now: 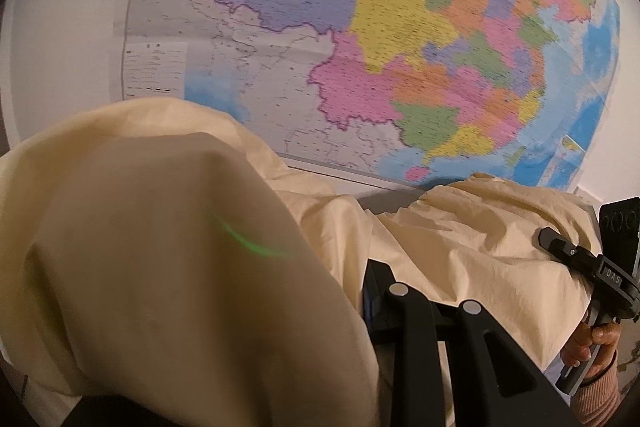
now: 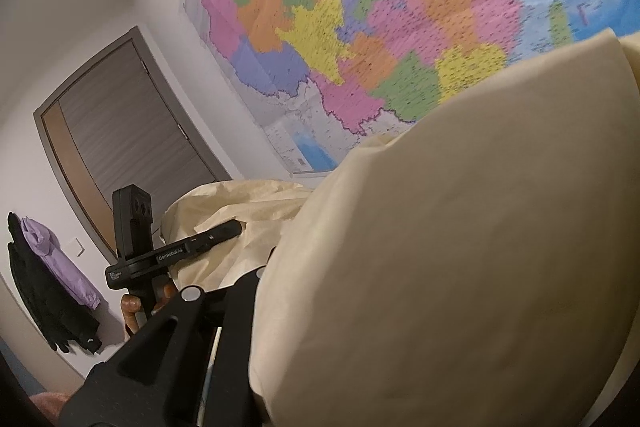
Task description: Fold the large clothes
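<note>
Hanging in front of both cameras, the large cream-yellow cotton garment (image 1: 168,247) is lifted in the air before a wall, and no container shows in either view. In the left wrist view the cloth drapes over the left tongs (image 1: 376,291), hiding their tips; only two black arms with silver pivots show, drawn close together, and the fabric bunches where they meet, so they appear clamped on the cloth. In the same view the right tongs (image 1: 550,239) reach in from the right edge, one black finger lying against the garment's surface; a hand in a pink cuff grips their handle. In the right wrist view the cloth likewise swallows the tips, so I cannot tell how far they stand apart. Behind the garment, a large multicoloured paper wall map (image 2: 360,27) covers the white wall. To the left are a grey-framed door (image 2: 132,131) and a lilac jacket over dark clothes hanging up (image 2: 60,267).
</note>
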Action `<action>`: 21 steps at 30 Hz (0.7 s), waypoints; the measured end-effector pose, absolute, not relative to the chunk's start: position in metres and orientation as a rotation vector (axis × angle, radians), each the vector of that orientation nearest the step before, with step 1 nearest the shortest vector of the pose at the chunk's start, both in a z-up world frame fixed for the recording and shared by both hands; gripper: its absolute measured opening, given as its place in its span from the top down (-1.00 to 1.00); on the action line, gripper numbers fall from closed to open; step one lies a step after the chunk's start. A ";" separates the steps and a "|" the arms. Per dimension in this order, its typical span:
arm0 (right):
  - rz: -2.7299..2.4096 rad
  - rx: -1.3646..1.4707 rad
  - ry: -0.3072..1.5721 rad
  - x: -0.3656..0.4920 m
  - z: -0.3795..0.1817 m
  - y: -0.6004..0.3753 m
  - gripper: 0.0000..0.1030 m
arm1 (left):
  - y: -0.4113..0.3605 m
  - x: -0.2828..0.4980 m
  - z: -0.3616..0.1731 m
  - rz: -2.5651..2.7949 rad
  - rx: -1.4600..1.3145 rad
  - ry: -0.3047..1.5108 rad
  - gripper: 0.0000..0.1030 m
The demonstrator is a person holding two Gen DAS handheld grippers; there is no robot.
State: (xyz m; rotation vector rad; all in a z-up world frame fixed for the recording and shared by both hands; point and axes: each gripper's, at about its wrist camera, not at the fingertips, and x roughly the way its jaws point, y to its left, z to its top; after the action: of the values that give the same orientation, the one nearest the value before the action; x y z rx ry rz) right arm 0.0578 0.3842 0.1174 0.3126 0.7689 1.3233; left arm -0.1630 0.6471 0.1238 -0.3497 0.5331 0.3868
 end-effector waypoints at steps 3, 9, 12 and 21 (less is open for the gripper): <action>1.332 0.308 0.772 0.056 0.115 0.393 0.71 | 0.657 -0.165 0.124 0.404 -0.351 0.532 0.51; 1.347 0.291 0.775 0.053 0.111 0.408 0.71 | 0.672 -0.168 0.123 0.430 -0.354 0.533 0.51; 1.351 0.292 0.777 0.051 0.110 0.413 0.71 | 0.680 -0.170 0.121 0.439 -0.358 0.534 0.51; 1.360 0.279 0.787 0.045 0.099 0.428 0.71 | 0.705 -0.169 0.115 0.476 -0.363 0.549 0.51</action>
State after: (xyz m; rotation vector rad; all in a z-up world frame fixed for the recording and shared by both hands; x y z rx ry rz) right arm 0.0449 0.4279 0.0993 0.2790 0.7869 1.3599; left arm -0.1687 0.7054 0.1150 -0.3628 0.5485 0.4762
